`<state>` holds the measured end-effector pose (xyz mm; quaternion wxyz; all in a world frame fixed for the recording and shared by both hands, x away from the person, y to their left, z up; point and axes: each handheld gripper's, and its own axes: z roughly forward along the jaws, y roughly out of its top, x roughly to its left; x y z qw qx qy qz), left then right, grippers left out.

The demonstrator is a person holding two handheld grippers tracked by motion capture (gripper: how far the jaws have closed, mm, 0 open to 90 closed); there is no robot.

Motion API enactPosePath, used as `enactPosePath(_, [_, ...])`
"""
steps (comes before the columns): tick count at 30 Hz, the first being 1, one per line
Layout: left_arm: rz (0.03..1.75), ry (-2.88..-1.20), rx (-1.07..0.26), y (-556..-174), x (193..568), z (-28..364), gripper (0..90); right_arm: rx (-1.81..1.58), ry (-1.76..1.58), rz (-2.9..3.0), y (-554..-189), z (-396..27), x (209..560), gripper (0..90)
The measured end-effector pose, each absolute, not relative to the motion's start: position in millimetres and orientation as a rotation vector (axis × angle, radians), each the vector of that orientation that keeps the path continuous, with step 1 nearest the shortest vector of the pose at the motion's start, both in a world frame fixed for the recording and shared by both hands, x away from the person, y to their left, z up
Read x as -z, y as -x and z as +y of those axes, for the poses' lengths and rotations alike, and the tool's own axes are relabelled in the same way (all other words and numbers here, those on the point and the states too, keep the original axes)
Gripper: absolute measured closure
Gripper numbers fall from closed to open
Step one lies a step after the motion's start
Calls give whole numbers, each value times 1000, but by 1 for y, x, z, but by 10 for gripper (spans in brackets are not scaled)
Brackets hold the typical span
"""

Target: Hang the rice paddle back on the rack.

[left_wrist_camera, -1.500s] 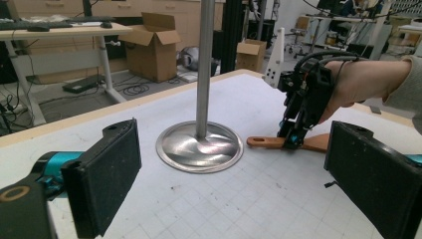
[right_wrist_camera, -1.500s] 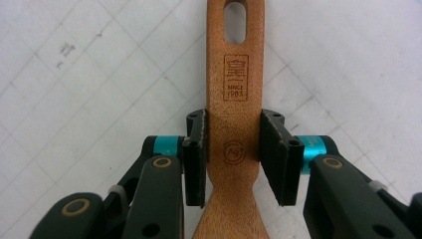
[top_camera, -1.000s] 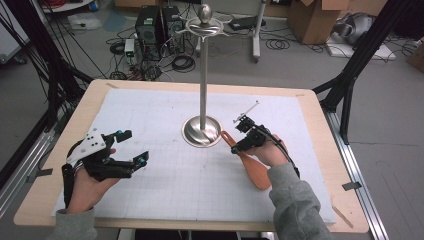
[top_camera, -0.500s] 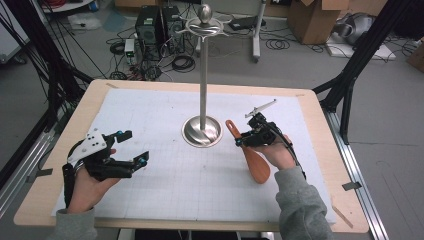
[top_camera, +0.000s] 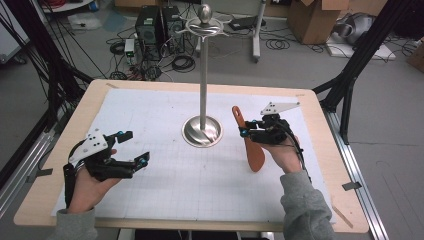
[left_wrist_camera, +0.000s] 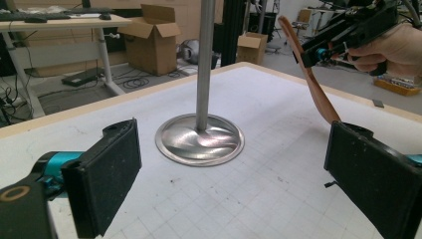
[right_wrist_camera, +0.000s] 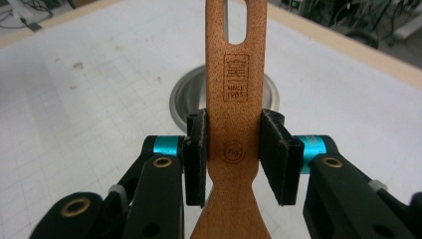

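The right hand-held gripper (top_camera: pixel 242 131) clamps the wooden spatula (top_camera: pixel 248 141) right of the metal stand (top_camera: pixel 202 131); its own view shows a stamped handle slot. The left hand-held gripper (top_camera: pixel 141 148) gapes empty.

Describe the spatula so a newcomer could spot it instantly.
Find the steel stand mid-table, with its tall pole. Just right of its round base, the right gripper is shut on a flat wooden spatula, held tilted. It is the one reddish-brown item, with a slot and a stamped mark on its handle.

On the wooden spatula (right_wrist_camera: pixel 234 99) handle I read a stamped mark with "SINCE 1985", and below it a small round logo.
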<state>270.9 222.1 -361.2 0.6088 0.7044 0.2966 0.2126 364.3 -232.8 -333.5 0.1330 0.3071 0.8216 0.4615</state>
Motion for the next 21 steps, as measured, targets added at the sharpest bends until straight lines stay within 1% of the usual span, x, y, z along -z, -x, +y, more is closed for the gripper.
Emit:
enactPosePath(13, [692,-1623,-488,-272,363,225,82,-1547,-730,2268,-355,-241,324,655])
enactPosePath(21, [698,-1628,-490,-271,363,225,82,-1658,-714,2213,-355,-249,316,655])
